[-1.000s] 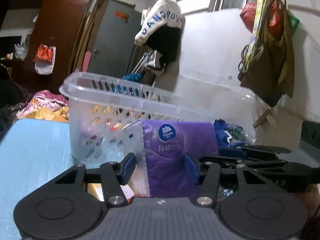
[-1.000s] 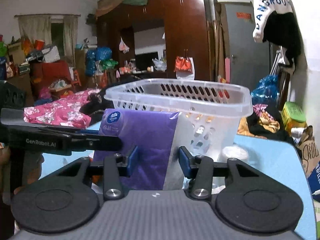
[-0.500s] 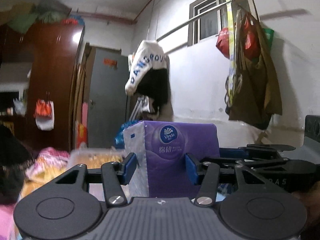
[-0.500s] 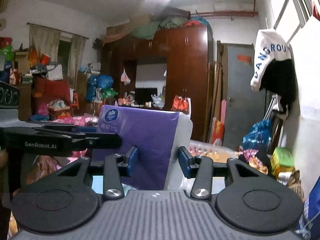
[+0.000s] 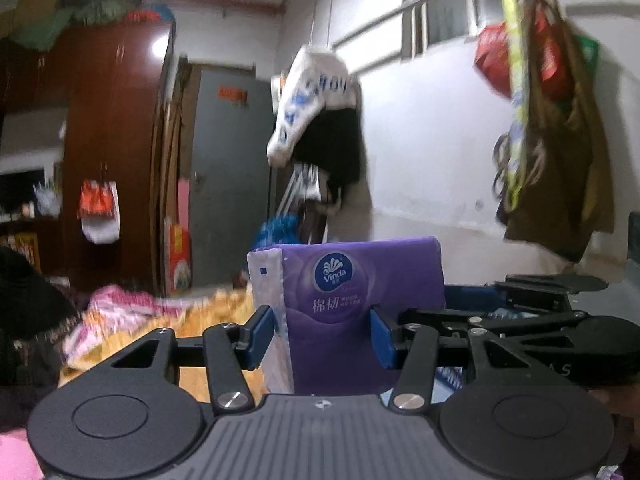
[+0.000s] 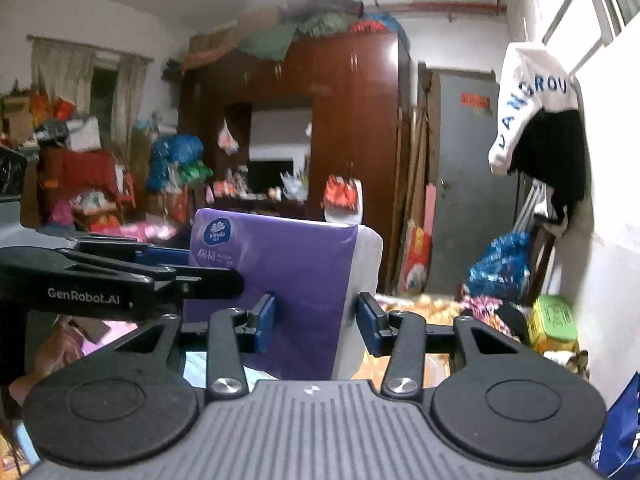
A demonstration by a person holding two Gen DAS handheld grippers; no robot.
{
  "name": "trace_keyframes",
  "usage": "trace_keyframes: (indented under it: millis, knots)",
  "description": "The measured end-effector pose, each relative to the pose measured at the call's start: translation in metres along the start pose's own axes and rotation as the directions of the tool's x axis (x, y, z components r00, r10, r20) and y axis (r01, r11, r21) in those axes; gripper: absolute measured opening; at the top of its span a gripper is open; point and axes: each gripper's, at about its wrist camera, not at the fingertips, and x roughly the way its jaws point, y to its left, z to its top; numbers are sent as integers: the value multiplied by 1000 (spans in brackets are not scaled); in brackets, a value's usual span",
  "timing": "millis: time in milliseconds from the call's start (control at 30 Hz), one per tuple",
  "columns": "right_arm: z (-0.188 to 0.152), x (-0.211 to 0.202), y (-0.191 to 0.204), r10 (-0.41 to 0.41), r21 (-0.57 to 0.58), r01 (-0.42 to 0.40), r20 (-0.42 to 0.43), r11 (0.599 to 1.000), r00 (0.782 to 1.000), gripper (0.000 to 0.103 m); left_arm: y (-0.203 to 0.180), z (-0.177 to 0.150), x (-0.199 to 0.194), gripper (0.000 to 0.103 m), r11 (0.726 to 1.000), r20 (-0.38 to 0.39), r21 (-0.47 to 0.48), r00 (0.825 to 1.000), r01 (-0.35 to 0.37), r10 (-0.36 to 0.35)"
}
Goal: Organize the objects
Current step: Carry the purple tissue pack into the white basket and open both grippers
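A purple Vinda tissue pack (image 5: 352, 304) is held upright in the air between both grippers. My left gripper (image 5: 322, 334) is shut on one end of it. My right gripper (image 6: 316, 326) is shut on the other end of the same pack (image 6: 280, 280). Each gripper's black body shows at the side of the other's view: the right gripper in the left wrist view (image 5: 520, 320), the left gripper in the right wrist view (image 6: 100, 280). The white basket is out of view.
A brown wardrobe (image 6: 352, 140) and a grey door (image 6: 464, 184) stand at the back. Clothes hang on the white wall (image 5: 320, 120), with bags (image 5: 552, 140) further right. Piles of cloth (image 5: 132, 316) lie low ahead.
Both grippers have lifted the tissue pack upward together. The white basket that stood behind the pack has dropped out of both views. The grip on the pack is unchanged.
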Motion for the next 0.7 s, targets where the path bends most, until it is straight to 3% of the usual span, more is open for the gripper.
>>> trace_keyframes:
  millis: [300,500,567,633,700]
  knots:
    - [-40,60,-12,7,89,13,-219,996,976,47,42,-38,66,57,992,-207,-118,978,-39,14]
    - [-44,73,-24,79,176,-21,-329,984,941,47,66,-42,77,65,971,-265,-220,964,-89,28]
    - [-42,61,-24,2,134,41,-307,990,952,63,68,-43,62,68,963,-222,-238,972,-126,73]
    - [-44,34,-25,-64,95,88,-228,992,972,100,65,-43,36,80,963,-164,-227,981,-142,106]
    - [-49,2,-27,-66,103,83,-158,991,985,103,57,-48,5,83,971,-97,-198,989,-131,114]
